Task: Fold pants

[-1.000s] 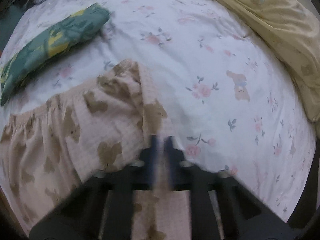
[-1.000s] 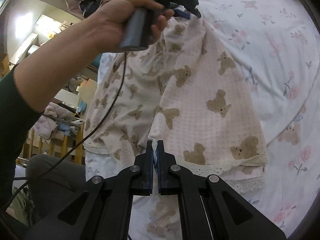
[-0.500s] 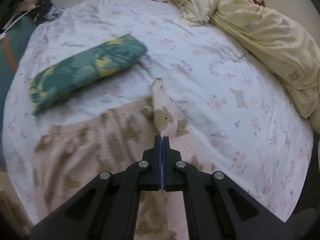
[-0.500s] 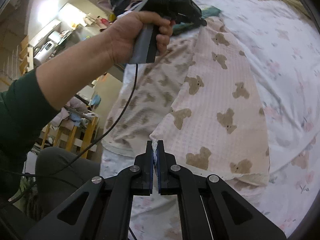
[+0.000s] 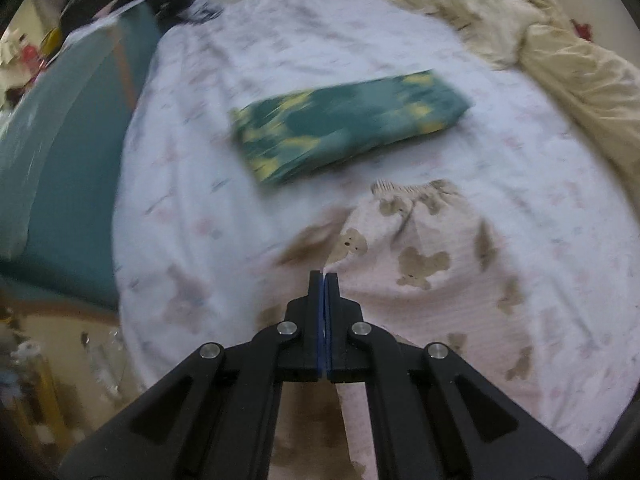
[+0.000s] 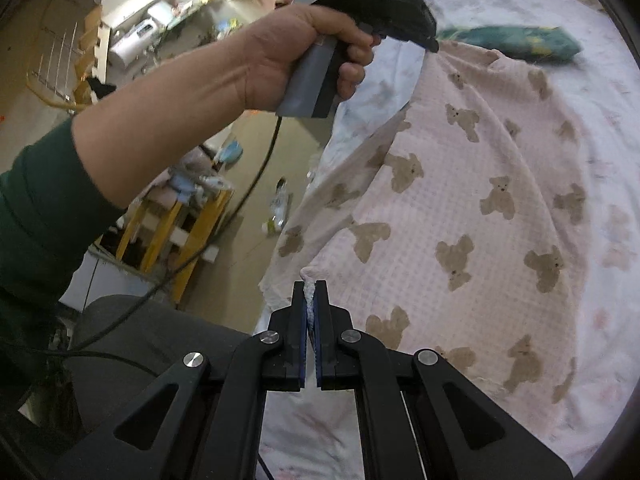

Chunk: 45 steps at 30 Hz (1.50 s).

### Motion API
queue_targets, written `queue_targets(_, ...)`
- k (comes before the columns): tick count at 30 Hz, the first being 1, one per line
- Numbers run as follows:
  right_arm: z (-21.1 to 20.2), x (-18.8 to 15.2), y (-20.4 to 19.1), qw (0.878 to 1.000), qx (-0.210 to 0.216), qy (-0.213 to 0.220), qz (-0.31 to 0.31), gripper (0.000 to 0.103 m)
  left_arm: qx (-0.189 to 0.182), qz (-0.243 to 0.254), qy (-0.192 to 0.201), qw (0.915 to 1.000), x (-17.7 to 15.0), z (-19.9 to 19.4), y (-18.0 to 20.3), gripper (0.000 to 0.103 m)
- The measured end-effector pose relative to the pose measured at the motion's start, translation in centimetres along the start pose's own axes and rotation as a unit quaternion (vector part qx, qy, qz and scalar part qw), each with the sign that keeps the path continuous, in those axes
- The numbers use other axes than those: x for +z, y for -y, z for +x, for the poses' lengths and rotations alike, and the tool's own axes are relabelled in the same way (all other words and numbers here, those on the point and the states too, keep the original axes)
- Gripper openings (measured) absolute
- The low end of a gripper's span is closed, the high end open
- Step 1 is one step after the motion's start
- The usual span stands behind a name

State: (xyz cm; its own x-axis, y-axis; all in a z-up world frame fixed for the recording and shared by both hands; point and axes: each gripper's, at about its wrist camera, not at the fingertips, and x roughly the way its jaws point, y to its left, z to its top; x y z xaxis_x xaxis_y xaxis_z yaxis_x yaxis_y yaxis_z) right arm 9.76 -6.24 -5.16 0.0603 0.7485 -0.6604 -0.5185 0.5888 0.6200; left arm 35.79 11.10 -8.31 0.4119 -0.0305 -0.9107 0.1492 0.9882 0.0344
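Covering the bed: white sheet (image 5: 500,168) printed with small pink flowers and bears, lightly creased.
Far edge: rumpled pale-yellow quilt (image 5: 576,80), soft and puffy.
Beside the bed: teal panel (image 5: 68,184); beyond it a cluttered room with a yellow wooden stool (image 6: 176,224) on a tan floor.
Folded cloth: green-and-yellow rectangle (image 5: 348,124), flat, just beyond the pants.
Pants (image 6: 480,216): pink waffle-check fabric with brown bears, gathered waistband, draped over the bed's near side.
Left gripper (image 5: 324,280): fingers together, pinching a pants edge.
Right gripper (image 6: 309,292): fingers clamped on a lacy pants hem.
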Motion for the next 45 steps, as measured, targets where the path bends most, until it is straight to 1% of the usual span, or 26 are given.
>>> queue_targets(3,2.8,0.5,-0.8,1.0,-0.006,-0.026,-0.014,0.002,0.02,-0.006,-0.019,0.9996,-1.1,2.2,-1.5,0.0)
queue_targets(4,3.4,0.7,-0.8,0.999,-0.01,-0.032,-0.016,0.002,0.022,-0.009,-0.019,0.9995,-1.3,2.6,-1.8,0.0)
queue_targets(5,3.9,0.8,-0.9,0.999,-0.012,-0.037,-0.015,0.002,0.013,-0.021,-0.013,0.9996,-1.5,2.7,-2.4,0.0)
queue_targets(7,4.4,1.5,-1.3,0.999,-0.014,-0.041,-0.013,0.002,0.002,-0.02,-0.002,0.9998,-1.5,2.0,-2.7,0.0)
queue_targets(8,4.0,1.7,-1.0,0.999,-0.012,-0.04,-0.012,0.002,0.004,-0.016,0.001,0.9999,-1.4,1.6,-2.7,0.0)
queue_targets(13,4.5,2.7,-2.6,0.999,-0.006,-0.037,-0.028,0.002,0.036,0.005,0.002,0.9993,-0.5,0.5,-3.5,0.0)
queue_targets(16,5.5,2.6,-2.5,0.999,-0.01,-0.044,-0.027,0.002,0.043,0.012,-0.023,0.9987,-1.1,2.3,-3.7,0.003)
queue_targets(18,6.2,2.6,-2.4,0.998,-0.014,-0.048,-0.023,0.002,0.037,-0.014,-0.029,0.9988,-1.7,3.2,-4.5,0.003)
queue_targets(19,6.4,2.6,-2.2,0.998,-0.019,-0.048,-0.025,0.002,0.034,-0.024,-0.033,0.9986,-1.9,3.3,-4.8,0.015)
queue_targets(20,6.6,2.7,-2.0,0.998,-0.021,-0.047,-0.024,0.002,0.025,-0.043,-0.038,0.998,-2.4,3.1,-5.5,0.038)
queue_targets(21,6.7,2.7,-2.0,0.998,-0.02,-0.047,-0.021,0.002,0.017,-0.057,-0.035,0.9976,-2.9,2.6,-6.2,0.048)
queue_targets(22,6.8,2.7,-1.9,0.999,-0.017,-0.046,-0.018,0.002,0.012,-0.065,-0.03,0.9974,-3.3,2.0,-6.6,0.061)
queue_targets(23,6.8,2.8,-1.8,0.999,-0.016,-0.046,-0.016,0.002,0.005,-0.075,-0.016,0.997,-4.2,0.5,-7.6,0.065)
queue_targets(25,6.9,2.9,-1.8,0.998,-0.015,-0.048,-0.024,0.002,-0.009,-0.081,-0.001,0.9967,-5.8,-1.6,-8.9,0.067)
queue_targets(26,6.9,3.0,-1.9,0.998,-0.015,-0.048,-0.031,0.002,-0.013,-0.083,0.001,0.9964,-7.1,-2.8,-9.8,0.071)
queue_targets(30,7.9,4.1,-3.3,0.999,0.006,-0.042,-0.033,0.002,-0.037,-0.094,0.002,0.9949,-12.6,-6.4,-13.6,0.077)
queue_targets(31,8.5,4.1,-3.8,0.998,0.01,-0.042,-0.033,0.002,-0.042,-0.097,-0.002,0.9944,-13.4,-6.6,-14.3,0.079)
queue_targets(33,10.2,4.4,-5.5,0.998,0.018,-0.047,-0.043,0.002,-0.054,-0.1,-0.021,0.9932,-16.2,-6.8,-15.9,0.08)
queue_targets(34,11.2,4.4,-6.1,0.997,0.025,-0.049,-0.049,0.002,-0.056,-0.101,-0.025,0.9931,-17.1,-6.7,-16.2,0.08)
queue_targets(35,12.6,4.4,-6.7,0.997,0.032,-0.054,-0.054,0.002,-0.054,-0.098,-0.032,0.9932,-18.7,-6.6,-16.6,0.08)
queue_targets(37,14.9,4.0,-7.1,0.996,0.031,-0.062,-0.055,0.002,-0.054,-0.09,-0.041,0.9936,-20.5,-6.4,-16.7,0.08)
queue_targets(38,16.2,3.8,-7.1,0.996,0.035,-0.064,-0.051,0.003,-0.064,-0.092,-0.046,0.9926,-21.8,-6.3,-17.0,0.08)
queue_targets(39,17.3,3.8,-7.0,0.996,0.035,-0.068,-0.049,0.008,-0.073,-0.095,-0.05,0.9916,-22.4,-6.2,-17.1,0.08)
queue_targets(41,18.6,3.6,-6.5,0.996,0.024,-0.07,-0.042,0.011,-0.1,-0.1,-0.075,0.9871,-23.4,-5.4,-17.2,0.08)
queue_targets(43,19.0,3.3,-5.5,0.996,0.031,-0.079,-0.025,0.023,-0.113,-0.094,-0.095,0.9846,-24.3,-4.8,-16.8,0.08)
queue_targets(45,18.0,3.0,-4.9,0.996,0.03,-0.076,-0.022,0.072,-0.134,-0.082,-0.11,0.9814,-25.3,-4.5,-15.7,0.08)
